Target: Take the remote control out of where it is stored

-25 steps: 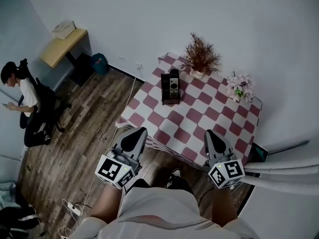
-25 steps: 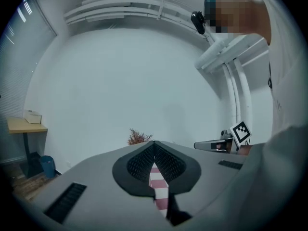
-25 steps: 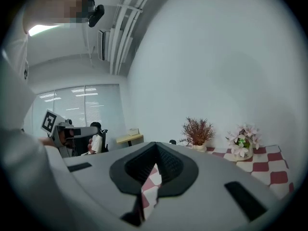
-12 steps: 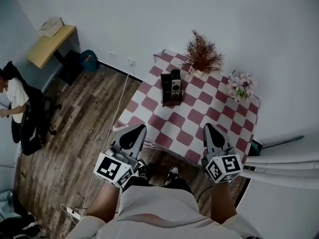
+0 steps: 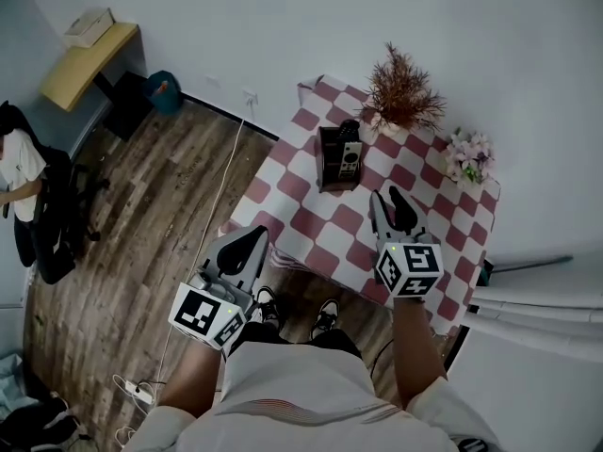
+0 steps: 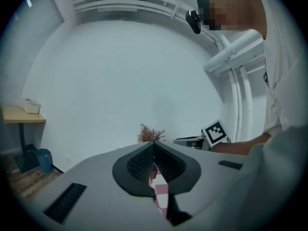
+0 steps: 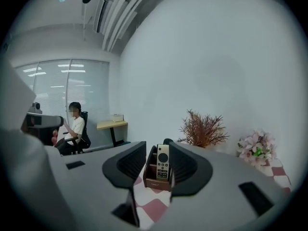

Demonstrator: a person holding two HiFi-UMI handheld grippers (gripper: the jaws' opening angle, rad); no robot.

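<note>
Brown boxy holder (image 7: 153, 181) cradles slim, rectangular remote control (image 7: 163, 161) upright.

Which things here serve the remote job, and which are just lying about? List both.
Job: slim pale remote control; dark brown wooden holder box; right hand-held gripper, whose jaws have just been opening, with nothing between them.
Lying about: dried reddish-brown plant in white pot; pink flower bunch; yellow wooden desk.

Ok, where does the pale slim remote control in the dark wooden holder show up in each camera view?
Head view: pale slim remote control, upper centre, standing in the dark wooden holder on the checked table.
Left gripper view: not in it.
Right gripper view: low centre.
Shared landmark: dried reddish-brown plant, in all three.
</note>
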